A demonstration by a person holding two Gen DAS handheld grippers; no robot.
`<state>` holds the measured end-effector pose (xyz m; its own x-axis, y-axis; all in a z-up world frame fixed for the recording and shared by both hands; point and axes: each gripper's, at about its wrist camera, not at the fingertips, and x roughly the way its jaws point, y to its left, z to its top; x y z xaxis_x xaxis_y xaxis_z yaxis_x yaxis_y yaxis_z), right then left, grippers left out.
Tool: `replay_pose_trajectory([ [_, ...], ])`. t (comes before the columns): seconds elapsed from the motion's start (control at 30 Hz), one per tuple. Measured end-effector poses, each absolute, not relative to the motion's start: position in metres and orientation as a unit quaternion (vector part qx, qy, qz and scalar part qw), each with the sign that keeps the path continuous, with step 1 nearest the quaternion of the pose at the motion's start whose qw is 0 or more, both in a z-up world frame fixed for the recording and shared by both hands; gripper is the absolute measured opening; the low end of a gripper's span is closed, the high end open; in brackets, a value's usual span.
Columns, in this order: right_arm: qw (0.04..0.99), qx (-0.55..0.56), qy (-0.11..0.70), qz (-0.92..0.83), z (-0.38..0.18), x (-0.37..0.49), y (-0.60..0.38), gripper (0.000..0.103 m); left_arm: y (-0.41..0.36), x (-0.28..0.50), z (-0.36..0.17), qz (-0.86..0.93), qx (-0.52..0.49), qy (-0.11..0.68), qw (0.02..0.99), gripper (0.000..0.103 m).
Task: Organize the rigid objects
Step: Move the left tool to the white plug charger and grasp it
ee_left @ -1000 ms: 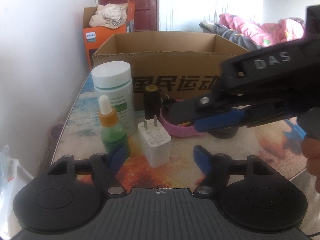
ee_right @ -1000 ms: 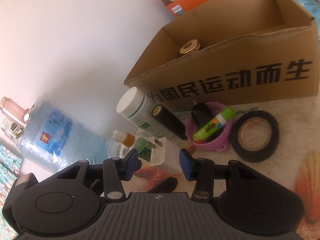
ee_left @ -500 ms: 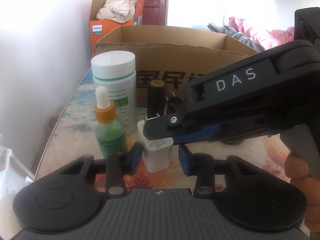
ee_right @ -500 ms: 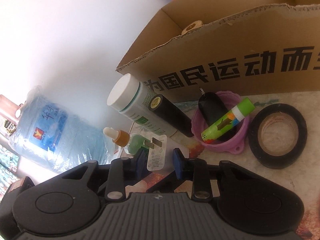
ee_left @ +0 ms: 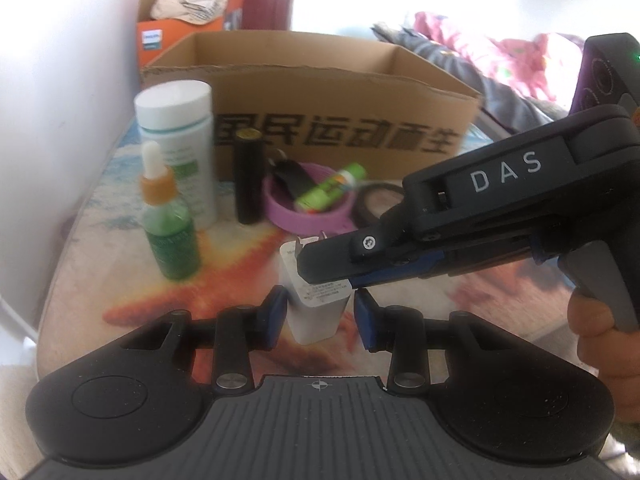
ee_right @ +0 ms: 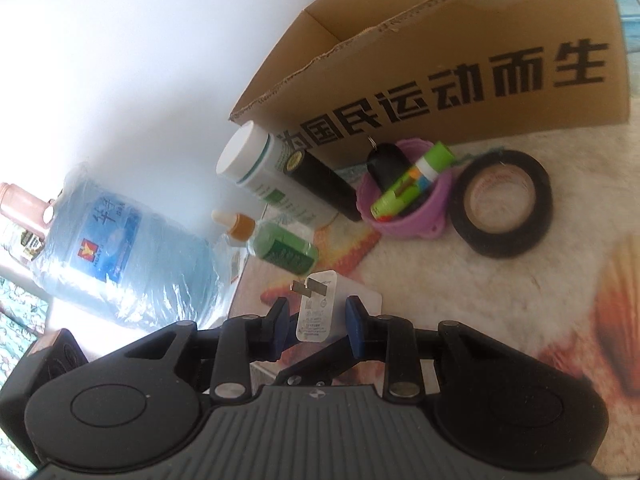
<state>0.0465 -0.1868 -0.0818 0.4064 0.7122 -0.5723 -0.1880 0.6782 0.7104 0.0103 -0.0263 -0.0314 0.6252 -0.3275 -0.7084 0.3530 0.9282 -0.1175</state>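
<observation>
Charger (ee_left: 316, 312) stands upright mid-worktop, prongs up, between the left claw (ee_left: 320, 316) fingers, which pinch its lower body; the right claw (ee_left: 340, 256) crosses from the right and pinches its top. Seen from the right wrist, the charger (ee_right: 316, 312) sits between the right claw (ee_right: 316, 320) pads, box (ee_right: 460, 92) ahead. A second ago both claws were wider and off the charger.

Plastic, cardboard and glossy print

You see a smooth white plastic charger (ee_left: 316, 312), a matt corrugated cardboard box (ee_right: 460, 80), a translucent green dropper bottle (ee_left: 170, 236) and a glossy desk (ee_right: 540, 292).
</observation>
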Motion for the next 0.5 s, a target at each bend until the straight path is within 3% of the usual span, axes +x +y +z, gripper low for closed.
replay_pose_trajectory([
  [0.5, 0.796, 0.261, 0.473, 0.271, -0.081, 0.046, -0.183, 0.036, -0.041, 0.012, -0.044, -0.187, 0.081, 0.385, 0.9, 0.04],
])
